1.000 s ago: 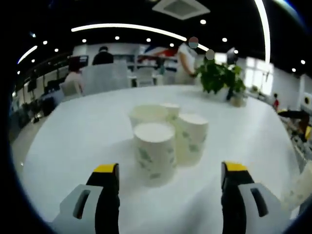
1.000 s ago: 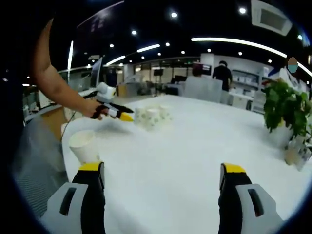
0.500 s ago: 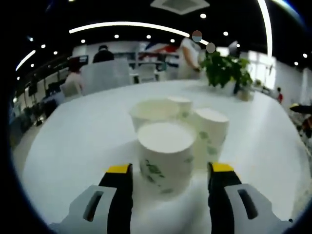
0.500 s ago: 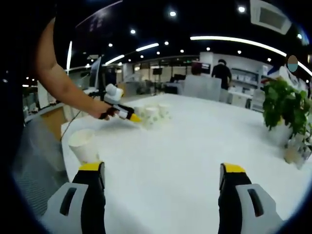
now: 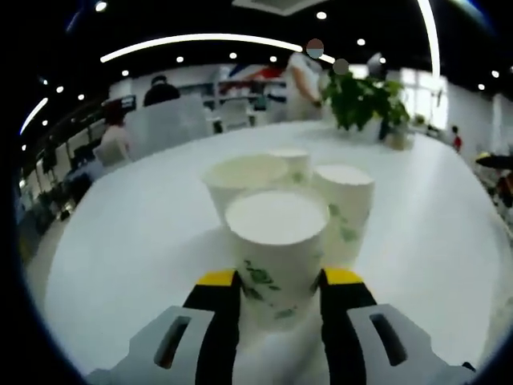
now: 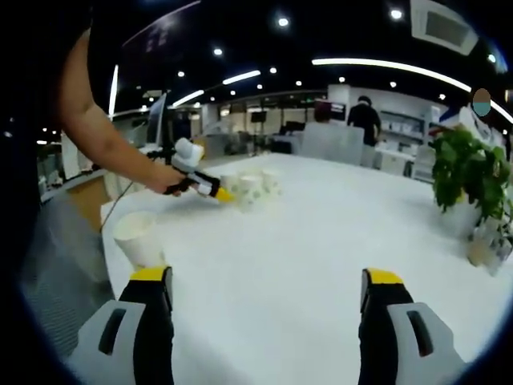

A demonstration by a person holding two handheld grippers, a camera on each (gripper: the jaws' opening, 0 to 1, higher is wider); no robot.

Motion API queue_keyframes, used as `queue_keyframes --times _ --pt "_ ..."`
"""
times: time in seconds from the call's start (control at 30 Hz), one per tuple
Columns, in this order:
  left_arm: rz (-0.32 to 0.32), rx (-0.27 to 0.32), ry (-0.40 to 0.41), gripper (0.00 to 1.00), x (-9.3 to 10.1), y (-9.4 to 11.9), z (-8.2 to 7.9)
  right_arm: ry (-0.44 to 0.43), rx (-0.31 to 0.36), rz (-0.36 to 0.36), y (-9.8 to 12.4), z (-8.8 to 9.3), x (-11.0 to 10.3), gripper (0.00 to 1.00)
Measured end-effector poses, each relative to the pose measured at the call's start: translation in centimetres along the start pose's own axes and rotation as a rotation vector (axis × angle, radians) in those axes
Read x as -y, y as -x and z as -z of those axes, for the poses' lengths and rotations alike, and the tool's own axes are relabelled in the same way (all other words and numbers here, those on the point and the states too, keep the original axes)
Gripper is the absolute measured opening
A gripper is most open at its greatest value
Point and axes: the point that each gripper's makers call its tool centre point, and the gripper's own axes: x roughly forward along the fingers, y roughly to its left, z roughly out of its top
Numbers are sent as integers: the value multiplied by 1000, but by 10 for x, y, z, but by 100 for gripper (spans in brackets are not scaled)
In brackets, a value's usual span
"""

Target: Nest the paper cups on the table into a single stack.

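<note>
White table in a lit office; left gripper clamps a paper cup, right gripper gapes.

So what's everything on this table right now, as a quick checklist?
Surface: white table, mostly bare.
Job's things: four paper cups clustered together; a lone cup near the table edge.
Clutter: potted plant.
Grippers: left gripper closed on the nearest cup of the cluster; right gripper open, holding nothing.
Cables: a thin cable hangs below the person's hand.
Surroundings: open office, ceiling lights, people in the background.
</note>
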Motion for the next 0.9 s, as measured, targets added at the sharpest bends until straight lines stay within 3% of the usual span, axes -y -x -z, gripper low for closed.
queue_keyframes --times 0.37,0.9 --pt "71 -4 -27 38 11 9 -7 4 4 -9 -1 -2 -5 96" --pt "110 -15 -85 39 -5 27 -35 10 -2 -41 -11 -5 -9 100"
